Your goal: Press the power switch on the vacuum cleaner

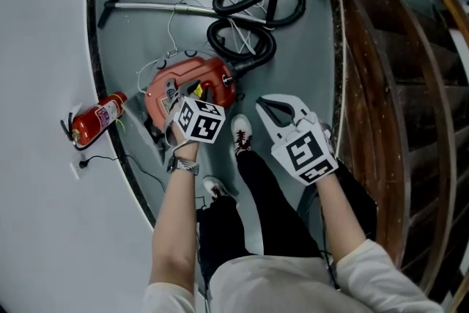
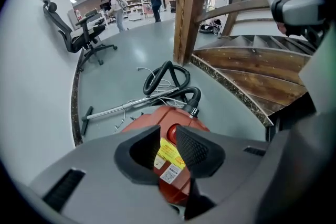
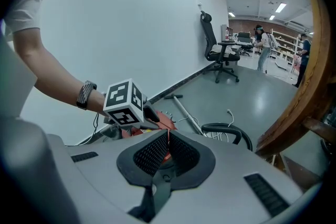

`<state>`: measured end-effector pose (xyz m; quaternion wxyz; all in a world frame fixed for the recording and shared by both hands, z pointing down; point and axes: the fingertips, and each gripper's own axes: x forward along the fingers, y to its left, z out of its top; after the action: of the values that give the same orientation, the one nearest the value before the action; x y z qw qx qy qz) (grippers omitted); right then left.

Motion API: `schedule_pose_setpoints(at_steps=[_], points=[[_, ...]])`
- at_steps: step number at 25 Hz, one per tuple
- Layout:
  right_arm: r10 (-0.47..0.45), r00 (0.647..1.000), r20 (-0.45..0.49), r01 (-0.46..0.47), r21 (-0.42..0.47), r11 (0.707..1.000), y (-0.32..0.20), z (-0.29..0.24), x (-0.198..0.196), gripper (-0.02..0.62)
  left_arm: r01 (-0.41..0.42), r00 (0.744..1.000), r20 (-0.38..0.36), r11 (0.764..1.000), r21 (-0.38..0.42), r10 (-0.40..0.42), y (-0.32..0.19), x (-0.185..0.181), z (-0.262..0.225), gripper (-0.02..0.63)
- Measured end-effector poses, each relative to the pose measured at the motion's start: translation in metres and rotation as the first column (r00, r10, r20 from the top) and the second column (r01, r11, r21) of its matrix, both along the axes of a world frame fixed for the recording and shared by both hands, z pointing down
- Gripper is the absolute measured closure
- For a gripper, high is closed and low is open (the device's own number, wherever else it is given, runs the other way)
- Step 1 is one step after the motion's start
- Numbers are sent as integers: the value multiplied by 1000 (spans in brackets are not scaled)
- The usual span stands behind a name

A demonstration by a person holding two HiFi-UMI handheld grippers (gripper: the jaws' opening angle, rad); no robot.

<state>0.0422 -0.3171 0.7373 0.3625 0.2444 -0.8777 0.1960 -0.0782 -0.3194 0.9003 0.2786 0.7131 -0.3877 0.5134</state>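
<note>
Left tongs (image 2: 167,136) first: the jaws stand well apart, gripping nothing. They point steeply down, right over the red plastic canister vacuum cleaner (image 1: 192,78). Through the gap I see the red shell with a yellow warning label (image 2: 169,153) and a rounded red bump above it. Which part is the power switch I can't say, nor whether the tips touch the shell.

Right tongs (image 3: 167,132) now: the ribbed black pads meet at the tips with only a sliver between them, and they carry nothing. They hang to the right of the vacuum, clear of it, aimed across at the left hand's marker cube (image 3: 125,103).

The vacuum itself lies on the grey floor (image 1: 300,73), just ahead of the person's white and red shoe (image 1: 241,133) and close to the dark skirting of the curved white wall (image 1: 37,48). Its black ribbed hose (image 2: 190,93) leaves the far end of the body and coils in loops beyond it. A silver metal wand (image 1: 154,6) with a black cross-piece stretches toward the wall, and a thin white cord trails among the loops.

Off to the left, a red fire extinguisher (image 1: 99,119) lies at the wall's foot. To the right rises a brown wooden staircase (image 1: 388,84). Far back in the room there is a black office chair (image 2: 79,34) on castors.
</note>
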Motion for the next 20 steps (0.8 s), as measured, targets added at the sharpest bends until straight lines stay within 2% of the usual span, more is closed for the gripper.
schedule_pose_setpoints(at_steps=[5,20], points=[[5,1000,-12,-5,-2,1000,-2,5,0,566,-7,1000,29,999,-39,8,6,-5,10,511],[29,999,-19,-29,-14,999,-2,12,-1,566,7,1000,3,999,-32,-7,6,-3,17,511]])
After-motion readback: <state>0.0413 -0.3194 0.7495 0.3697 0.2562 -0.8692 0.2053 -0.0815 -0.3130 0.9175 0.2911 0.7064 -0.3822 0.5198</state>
